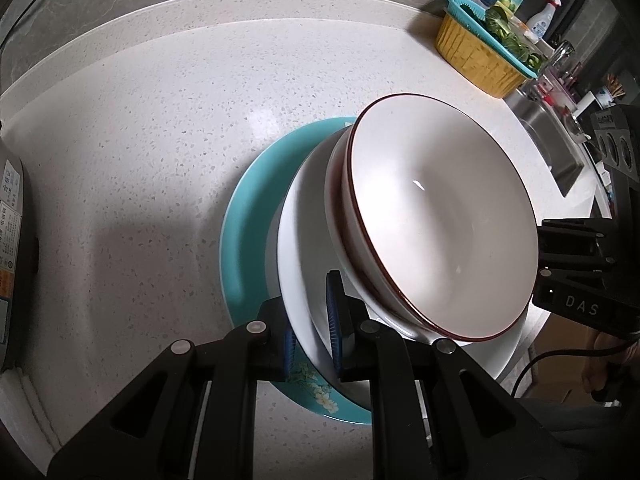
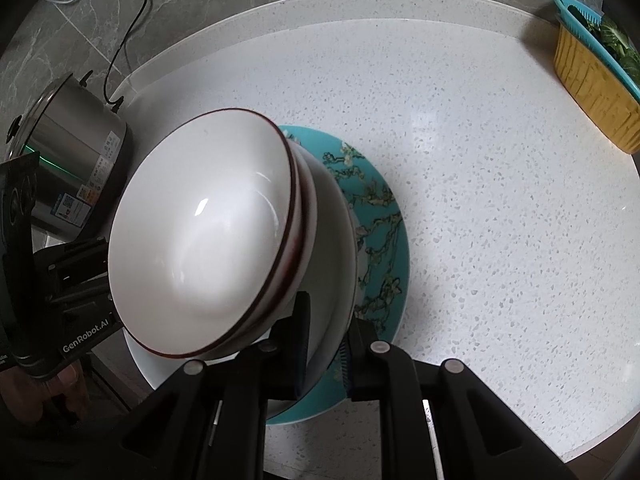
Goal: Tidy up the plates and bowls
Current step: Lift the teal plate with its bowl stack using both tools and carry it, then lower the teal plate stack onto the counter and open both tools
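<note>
**Teal plate and white dishes held from both sides**

Teal is the colour of the bottom plate (image 1: 244,236), and it has flowers painted on it. On it sits a white plate (image 1: 298,248). On that sit two white bowls with dark red rims (image 1: 436,216), one inside the other. The whole pile is over the speckled white counter (image 1: 140,140). I cannot tell if the teal plate touches it.

My left claw (image 1: 311,344) is pinched shut on the near left edge of the white plate. My right claw (image 2: 326,354) is pinched shut on the plate edges at the right side of the pile.

Far right on the counter is a yellow basket (image 1: 476,56) with green leaves. A silver pot (image 2: 76,160) stands on the far left.
</note>
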Action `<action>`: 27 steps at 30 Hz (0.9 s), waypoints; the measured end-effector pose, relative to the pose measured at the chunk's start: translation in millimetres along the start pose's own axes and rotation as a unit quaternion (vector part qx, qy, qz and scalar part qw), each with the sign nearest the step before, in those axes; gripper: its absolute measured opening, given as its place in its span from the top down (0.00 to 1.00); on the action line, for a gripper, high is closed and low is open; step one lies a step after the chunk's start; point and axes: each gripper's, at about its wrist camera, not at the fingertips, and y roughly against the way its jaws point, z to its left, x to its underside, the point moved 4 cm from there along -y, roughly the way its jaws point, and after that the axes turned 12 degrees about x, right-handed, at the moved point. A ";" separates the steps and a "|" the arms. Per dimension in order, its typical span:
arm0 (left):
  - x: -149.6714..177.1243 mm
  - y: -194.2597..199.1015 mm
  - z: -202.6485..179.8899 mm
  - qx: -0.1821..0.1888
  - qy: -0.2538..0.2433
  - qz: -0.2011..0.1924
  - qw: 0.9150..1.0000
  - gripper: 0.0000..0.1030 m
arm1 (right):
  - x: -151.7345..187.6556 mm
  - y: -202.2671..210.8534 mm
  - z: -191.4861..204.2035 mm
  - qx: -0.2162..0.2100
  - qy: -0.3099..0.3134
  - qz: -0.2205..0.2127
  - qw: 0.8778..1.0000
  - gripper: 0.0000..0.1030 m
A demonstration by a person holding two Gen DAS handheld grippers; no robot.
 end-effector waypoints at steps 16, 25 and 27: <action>5.2 7.7 7.5 0.002 0.017 -0.018 1.000 0.70 | -0.7 5.4 -2.4 0.008 -0.008 -0.007 1.000 0.80; 9.6 31.1 13.4 0.008 0.035 -0.041 0.999 0.52 | 5.4 16.8 -14.4 0.014 -0.031 -0.015 0.999 0.61; 11.8 41.6 14.2 0.003 0.042 -0.052 0.998 0.44 | 7.4 21.0 -17.6 0.018 -0.033 -0.018 0.999 0.54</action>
